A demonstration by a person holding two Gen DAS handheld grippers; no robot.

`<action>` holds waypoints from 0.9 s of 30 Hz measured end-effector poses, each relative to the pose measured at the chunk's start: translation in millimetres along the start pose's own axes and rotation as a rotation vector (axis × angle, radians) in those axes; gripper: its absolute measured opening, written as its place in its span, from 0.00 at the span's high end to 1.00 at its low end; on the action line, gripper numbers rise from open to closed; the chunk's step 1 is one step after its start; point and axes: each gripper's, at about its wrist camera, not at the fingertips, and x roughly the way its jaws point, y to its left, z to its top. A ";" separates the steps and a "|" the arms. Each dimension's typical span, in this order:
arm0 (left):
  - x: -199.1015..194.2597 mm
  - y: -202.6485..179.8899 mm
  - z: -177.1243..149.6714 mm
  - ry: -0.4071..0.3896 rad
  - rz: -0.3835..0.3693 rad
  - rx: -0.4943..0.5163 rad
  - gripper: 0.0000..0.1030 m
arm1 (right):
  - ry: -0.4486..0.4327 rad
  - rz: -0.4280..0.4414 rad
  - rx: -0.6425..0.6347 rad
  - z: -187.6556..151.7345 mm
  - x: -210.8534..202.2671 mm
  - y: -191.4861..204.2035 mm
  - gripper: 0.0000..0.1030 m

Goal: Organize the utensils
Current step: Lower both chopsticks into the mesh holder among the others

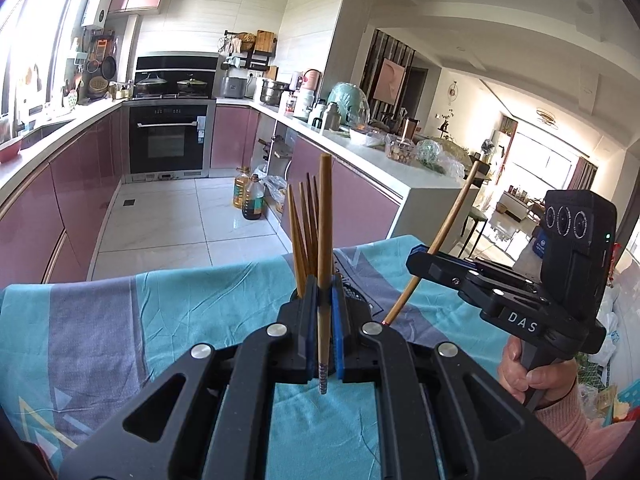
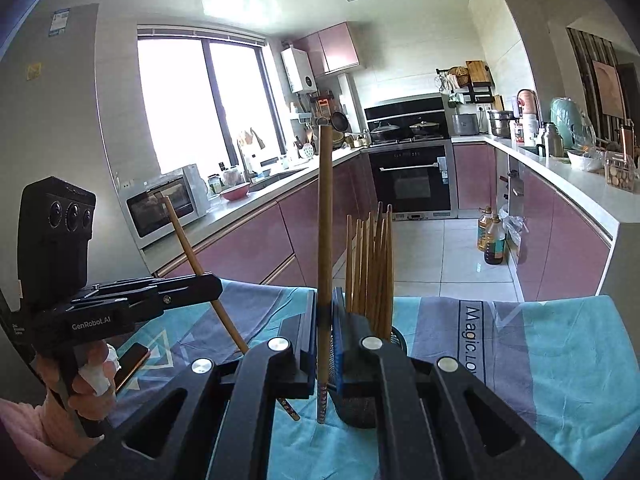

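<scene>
My left gripper (image 1: 323, 308) is shut on one wooden chopstick (image 1: 325, 240) and holds it upright above the table. It also shows in the right wrist view (image 2: 210, 286), its chopstick (image 2: 188, 240) leaning. My right gripper (image 2: 325, 316) is shut on another chopstick (image 2: 325, 220), upright. It shows at the right of the left wrist view (image 1: 420, 262), its chopstick (image 1: 440, 240) slanted. A dark mesh holder (image 2: 394, 338) with several chopsticks (image 2: 372, 268) stands just right of my right gripper. In the left wrist view those chopsticks (image 1: 304, 232) rise behind my left gripper.
The table wears a blue and grey cloth (image 1: 160, 320), also seen in the right wrist view (image 2: 540, 352). A phone (image 2: 132, 362) lies on it at the left. Beyond are kitchen counters (image 1: 380, 156), an oven (image 1: 168, 140) and oil bottles (image 1: 250, 196) on the floor.
</scene>
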 end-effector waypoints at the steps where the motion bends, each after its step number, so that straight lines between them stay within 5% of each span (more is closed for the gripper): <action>1: -1.5 -0.7 2.1 -0.005 -0.002 0.002 0.93 | -0.002 0.001 0.001 1.3 -0.1 -0.7 0.94; 27: -5.7 -28.5 31.8 -0.116 -0.015 0.059 0.93 | -0.083 -0.022 0.010 31.9 3.4 -6.6 0.94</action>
